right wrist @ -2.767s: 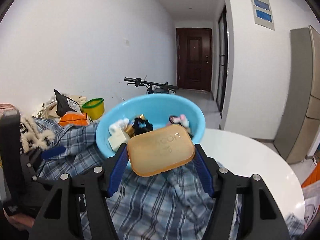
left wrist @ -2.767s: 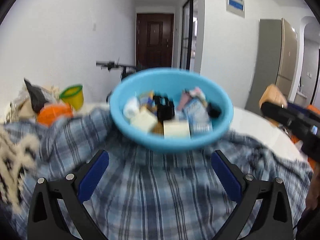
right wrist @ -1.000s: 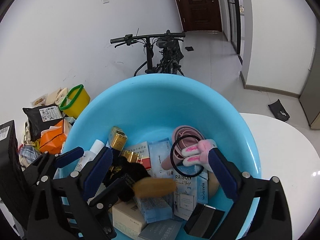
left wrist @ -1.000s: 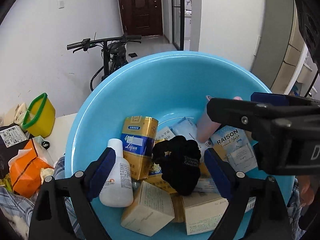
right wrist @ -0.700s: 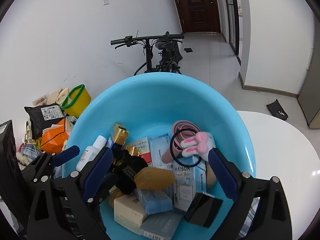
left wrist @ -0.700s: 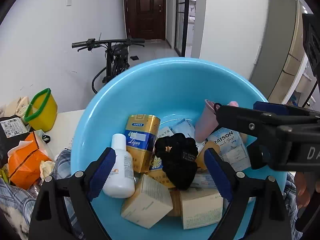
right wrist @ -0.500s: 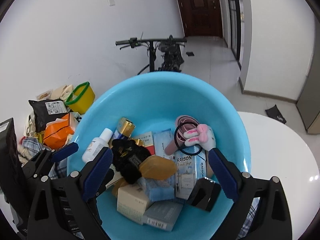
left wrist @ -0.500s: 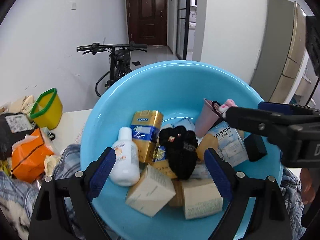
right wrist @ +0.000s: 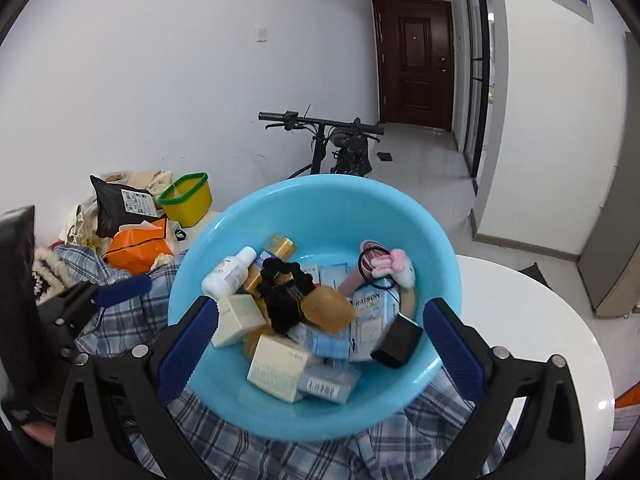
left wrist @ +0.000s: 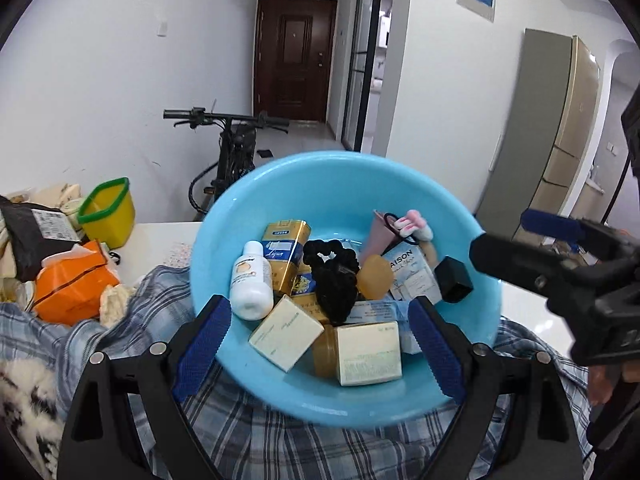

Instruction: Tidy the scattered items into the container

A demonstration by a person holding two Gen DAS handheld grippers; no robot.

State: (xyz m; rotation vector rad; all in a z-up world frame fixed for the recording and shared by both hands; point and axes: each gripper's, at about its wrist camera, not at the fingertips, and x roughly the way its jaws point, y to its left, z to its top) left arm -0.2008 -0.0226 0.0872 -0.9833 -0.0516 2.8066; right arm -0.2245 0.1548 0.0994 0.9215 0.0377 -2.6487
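Note:
A light blue basin (left wrist: 224,240) (right wrist: 436,248) sits on a plaid shirt on the table. It holds several items: a white bottle (left wrist: 250,286), a gold tin (left wrist: 286,248), a black scrunchie (left wrist: 334,276), cream boxes (left wrist: 368,352), an amber soap case (right wrist: 328,308) and a small black box (right wrist: 396,340). My left gripper (left wrist: 320,344) is open and empty over the basin's near rim. My right gripper (right wrist: 318,344) is open and empty, also at the near rim. It shows at the right edge of the left wrist view (left wrist: 560,272).
A blue plaid shirt (left wrist: 260,440) (right wrist: 120,300) covers the near table. An orange tissue pack (left wrist: 70,284), a yellow tub (left wrist: 106,212) and a black bag (right wrist: 120,204) lie at the left. The white round table (right wrist: 540,340) extends right. A bicycle (right wrist: 340,148) stands behind.
Both grippers have pulled back and up from inside the basin. The amber soap case that the right gripper carried earlier now lies in the basin.

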